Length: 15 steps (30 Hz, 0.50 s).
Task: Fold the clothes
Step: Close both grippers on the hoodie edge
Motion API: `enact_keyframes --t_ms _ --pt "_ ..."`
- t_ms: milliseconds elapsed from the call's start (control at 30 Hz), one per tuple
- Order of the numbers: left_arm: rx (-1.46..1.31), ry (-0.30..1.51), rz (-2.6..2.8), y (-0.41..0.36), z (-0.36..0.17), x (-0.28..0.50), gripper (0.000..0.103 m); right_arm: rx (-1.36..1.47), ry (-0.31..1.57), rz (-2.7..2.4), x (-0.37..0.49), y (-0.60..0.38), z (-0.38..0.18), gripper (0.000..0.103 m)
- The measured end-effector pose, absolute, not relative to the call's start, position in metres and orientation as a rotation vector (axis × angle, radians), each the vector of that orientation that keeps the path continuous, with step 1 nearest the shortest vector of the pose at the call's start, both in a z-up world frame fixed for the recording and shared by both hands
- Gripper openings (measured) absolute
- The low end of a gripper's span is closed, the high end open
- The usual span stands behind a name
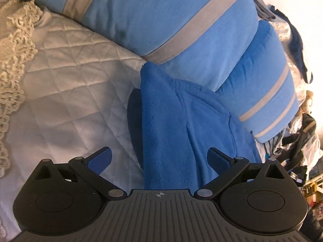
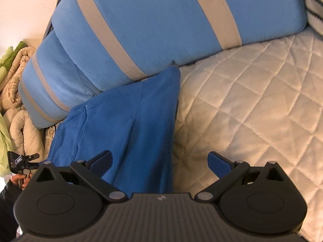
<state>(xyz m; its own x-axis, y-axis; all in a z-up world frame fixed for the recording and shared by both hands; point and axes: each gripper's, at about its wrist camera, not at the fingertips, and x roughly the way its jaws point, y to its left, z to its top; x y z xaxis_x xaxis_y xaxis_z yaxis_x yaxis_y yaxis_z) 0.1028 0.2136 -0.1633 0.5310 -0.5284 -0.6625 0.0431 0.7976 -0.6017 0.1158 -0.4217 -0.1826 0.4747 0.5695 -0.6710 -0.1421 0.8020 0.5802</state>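
On the bed's white quilted cover (image 1: 66, 76), a blue fleece garment (image 1: 167, 125), lying folded into a long narrow shape, its far corner touching the light-blue pillow with grey stripes (image 1: 153, 18). Behind and beside that pillow, a second light-blue striped pillow (image 1: 268, 92), pressed against the garment's edge. Along the far left of the left wrist view, a lace-edged cloth (image 1: 16, 64) on the bed.

Left gripper (image 1: 160, 159): spread wide, both blue pads apart, nothing clamped; hovering over the near end of the garment, one finger over the quilt, the other over the fleece. Whether touching the cloth or just above it, cannot tell.

Right gripper (image 2: 160, 161): likewise wide open and empty, straddling the garment's right edge, left finger over the blue fleece (image 2: 129, 125), right finger over bare quilt (image 2: 252, 100).

At the left rim of the right wrist view, a hand (image 2: 19, 179) gripping a black handle, with rolled beige bedding (image 2: 18, 92) and something green (image 2: 6, 64) piled beyond the pillows.
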Motion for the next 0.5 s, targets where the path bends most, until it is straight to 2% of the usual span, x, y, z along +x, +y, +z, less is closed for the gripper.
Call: enact_keyframes --t_ms 300,500 --pt "-0.577 1.007 -0.352 0.208 -0.195 0.117 0.103 0.418 1.034 0.426 0.132 -0.398 -0.209 0.102" --pt "-0.497 0.979 -0.341 0.197 -0.193 0.118 0.103 0.337 1.021 0.433 0.137 -0.377 -0.212 0.102"
